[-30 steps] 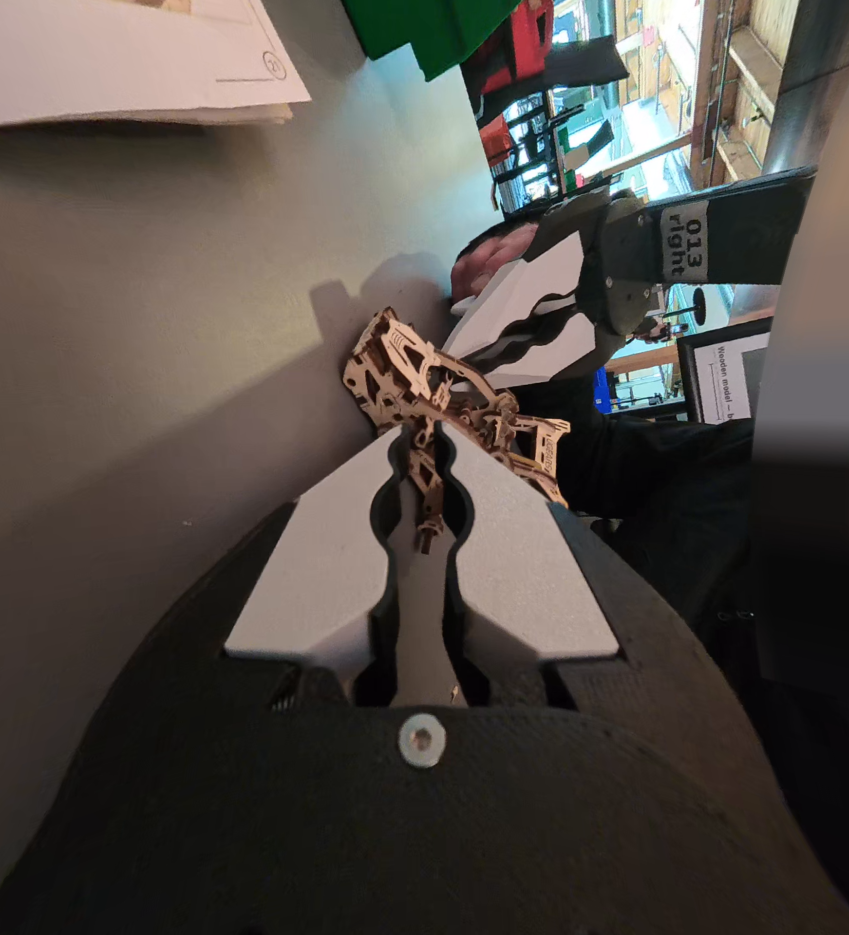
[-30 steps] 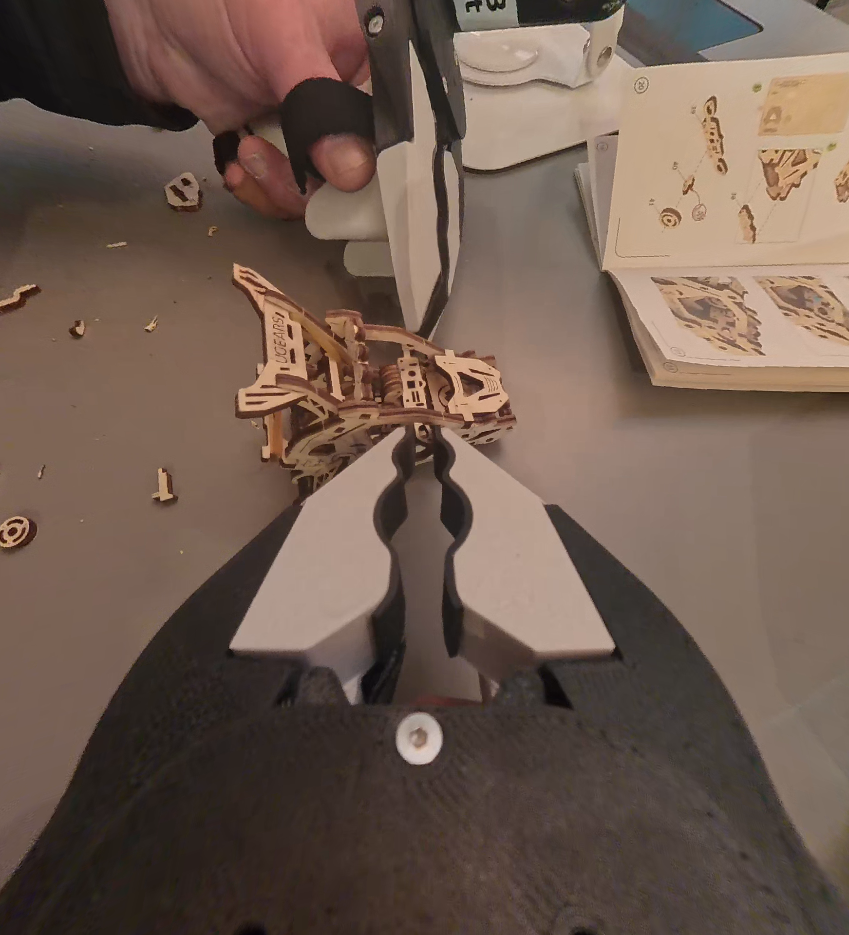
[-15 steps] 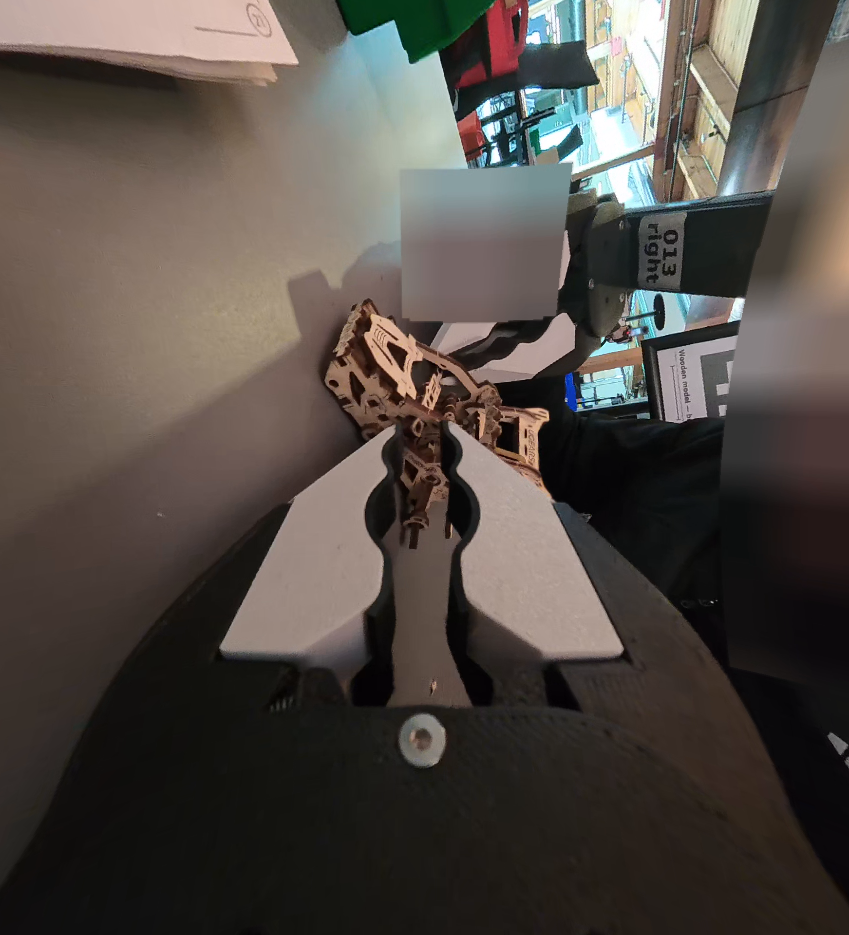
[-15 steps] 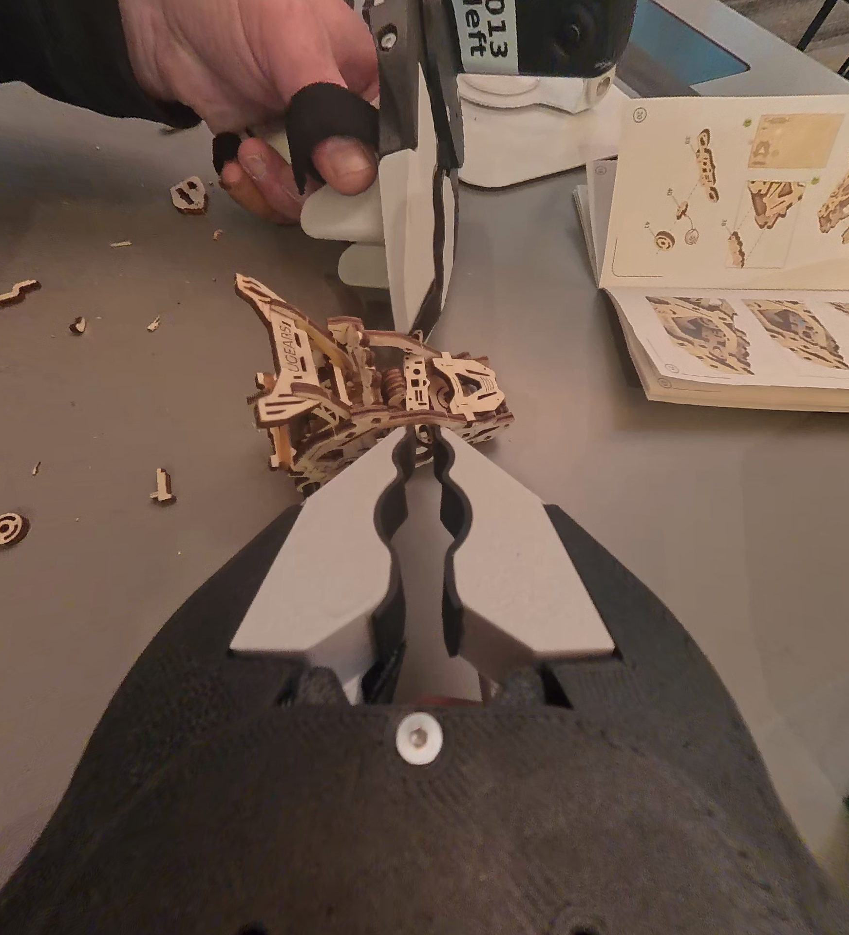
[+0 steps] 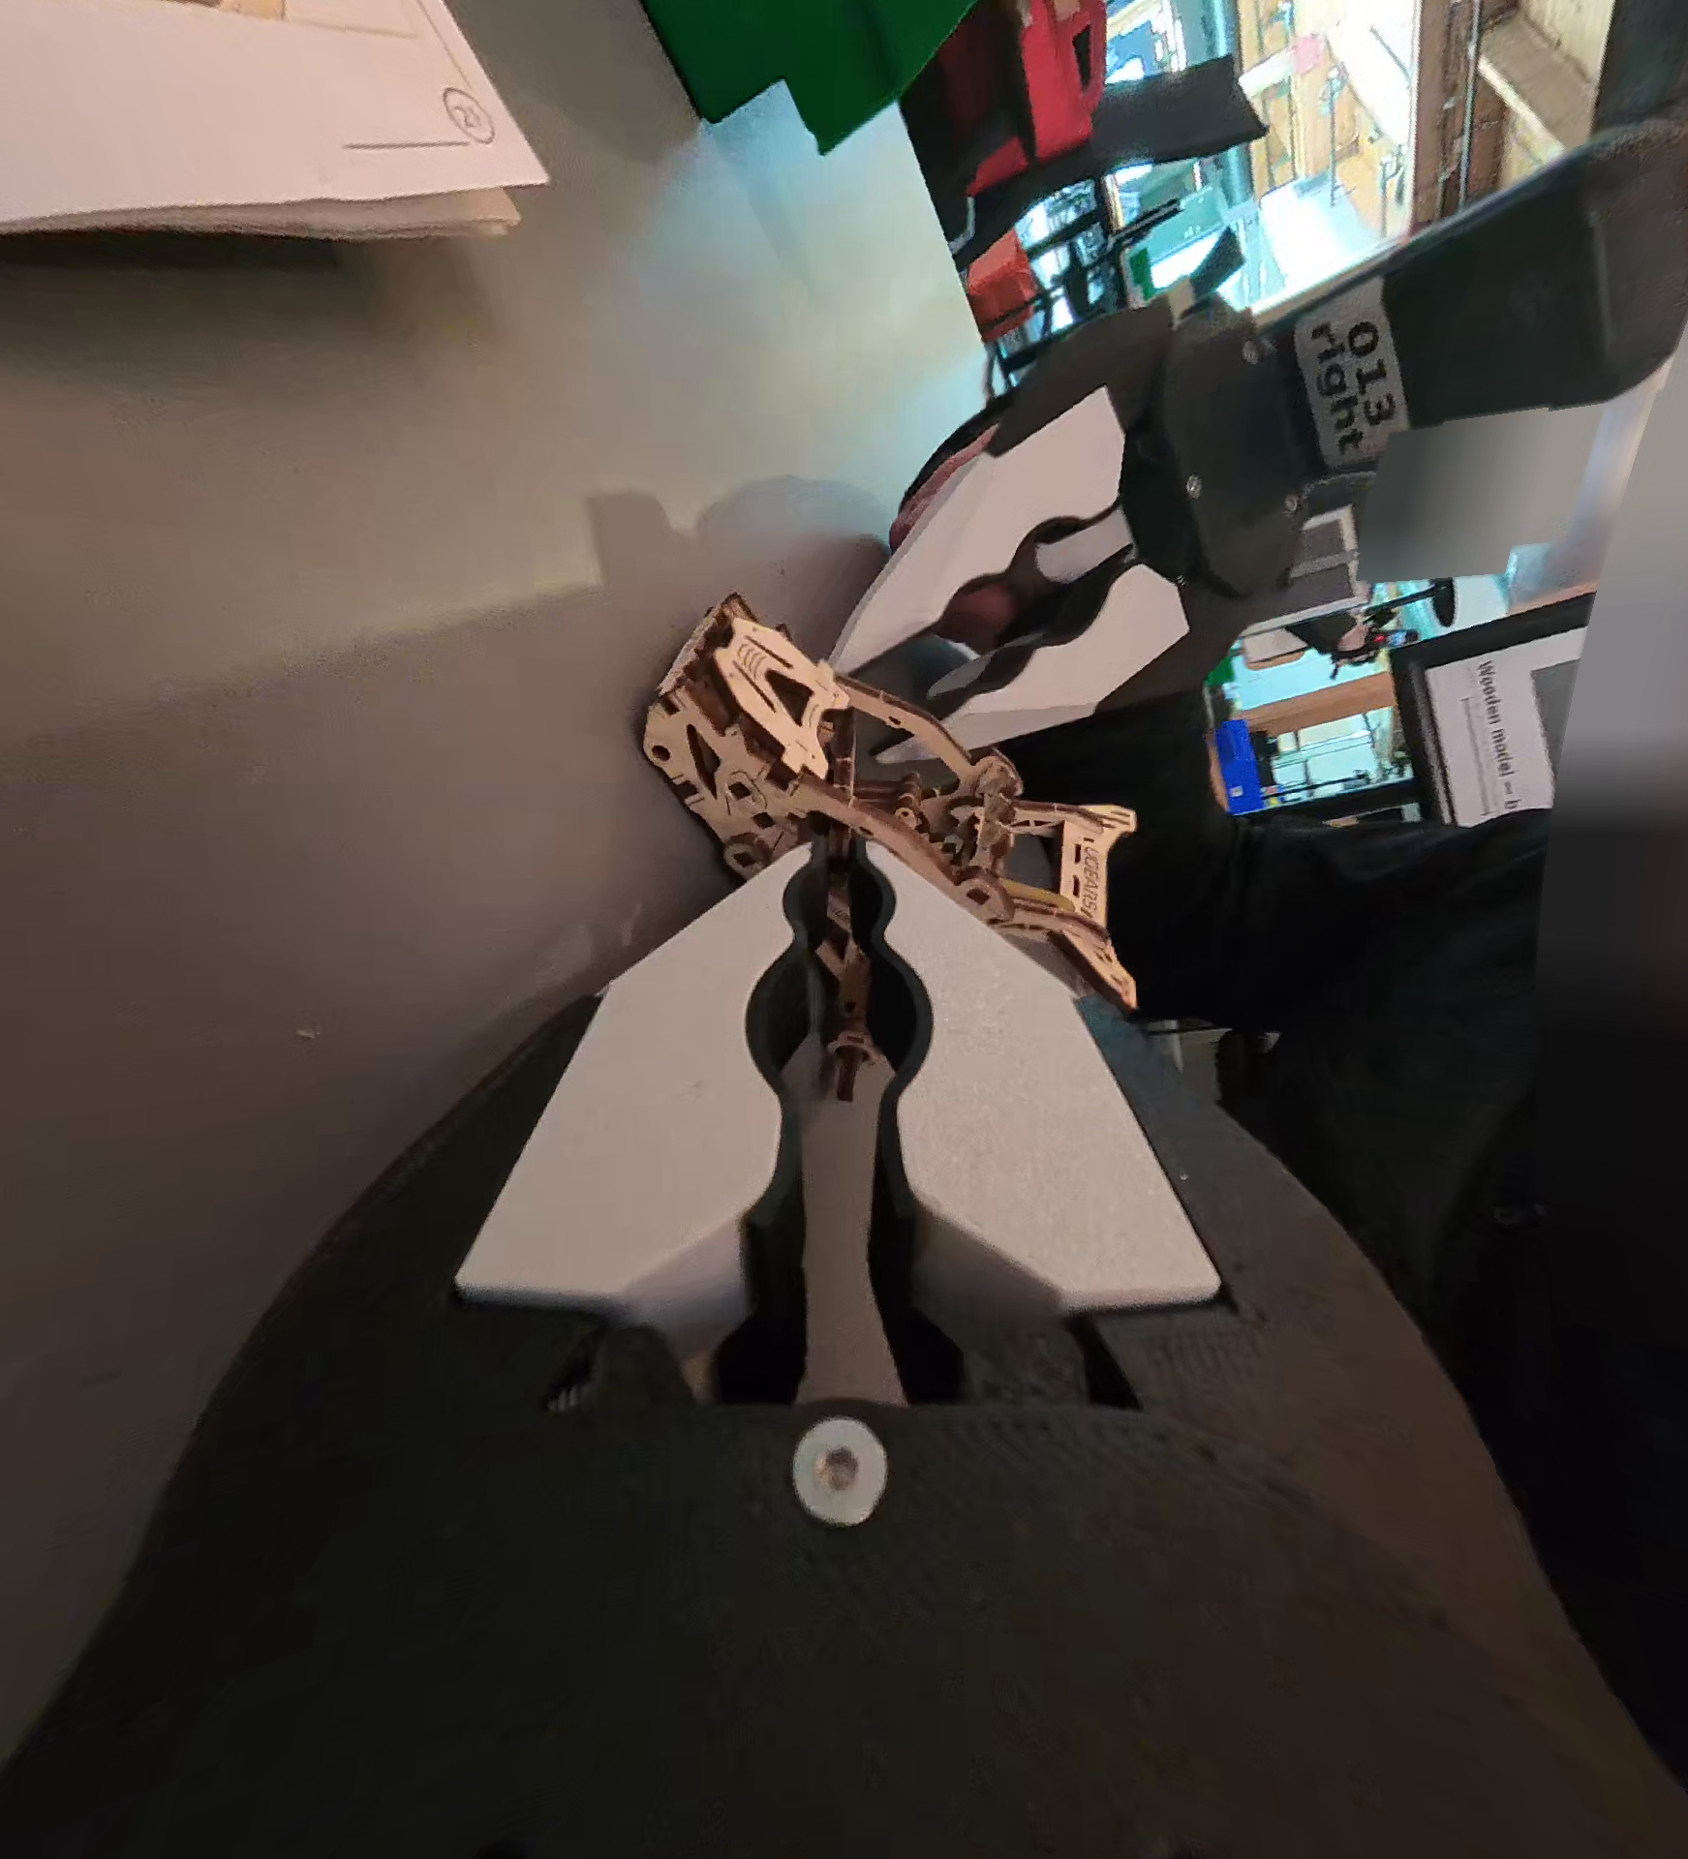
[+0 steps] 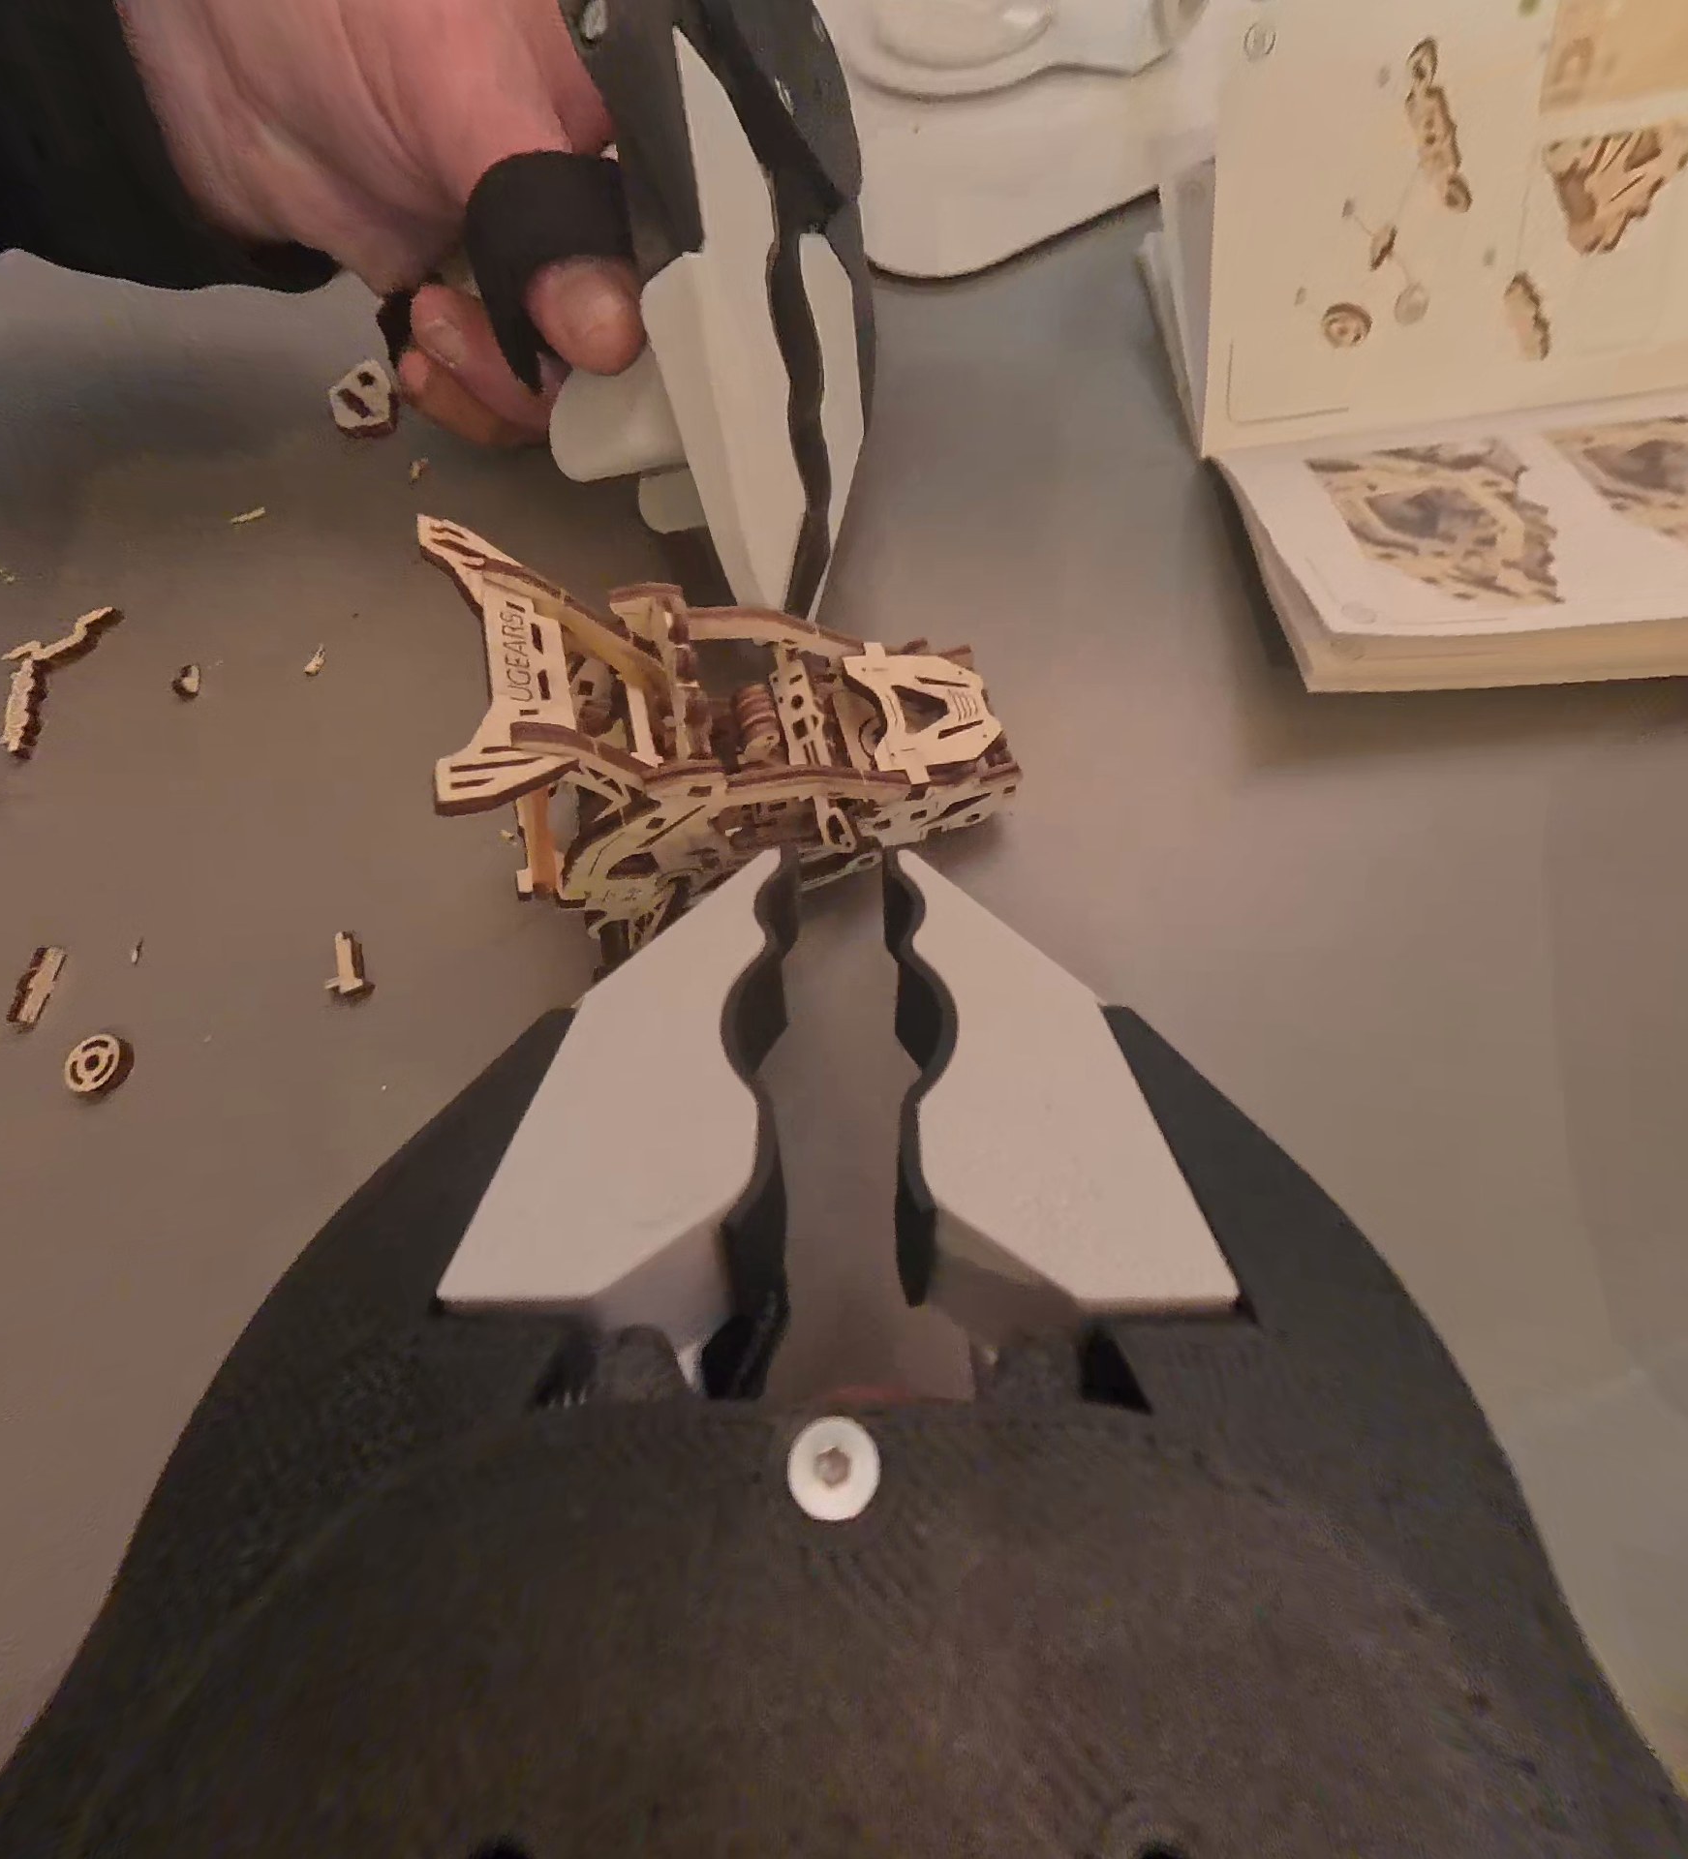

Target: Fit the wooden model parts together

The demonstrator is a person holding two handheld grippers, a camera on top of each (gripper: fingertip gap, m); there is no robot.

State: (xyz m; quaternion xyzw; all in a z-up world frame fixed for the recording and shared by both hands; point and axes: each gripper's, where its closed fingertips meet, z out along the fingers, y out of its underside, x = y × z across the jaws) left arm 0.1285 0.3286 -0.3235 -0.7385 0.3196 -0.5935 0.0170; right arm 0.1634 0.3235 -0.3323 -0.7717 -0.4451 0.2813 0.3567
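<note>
The part-built wooden model (image 6: 719,744) stands on the grey table (image 6: 1322,1006), with its winged end to the left. My left gripper (image 5: 837,855) is shut on a thin wooden strip of the model (image 5: 819,765). In the right wrist view, the left gripper (image 6: 799,563) comes down from above onto the model's far top rail. My right gripper (image 6: 837,870) is open, its tips just at the model's near edge with a gap between them. It also shows in the left wrist view (image 5: 860,704), just beyond the model.
An open instruction booklet (image 6: 1473,402) lies at the right, and shows in the left wrist view (image 5: 165,121) too. Several loose wooden bits (image 6: 95,1061) lie on the table at the left. A person's hand (image 6: 367,151) holds the left gripper. A white object (image 6: 1000,131) stands behind. One gripper's finger ends stand about 5 cm off the other's.
My right gripper's fingers have parted and let go of the model's near edge. My left gripper stays shut on the model, which has shifted only slightly.
</note>
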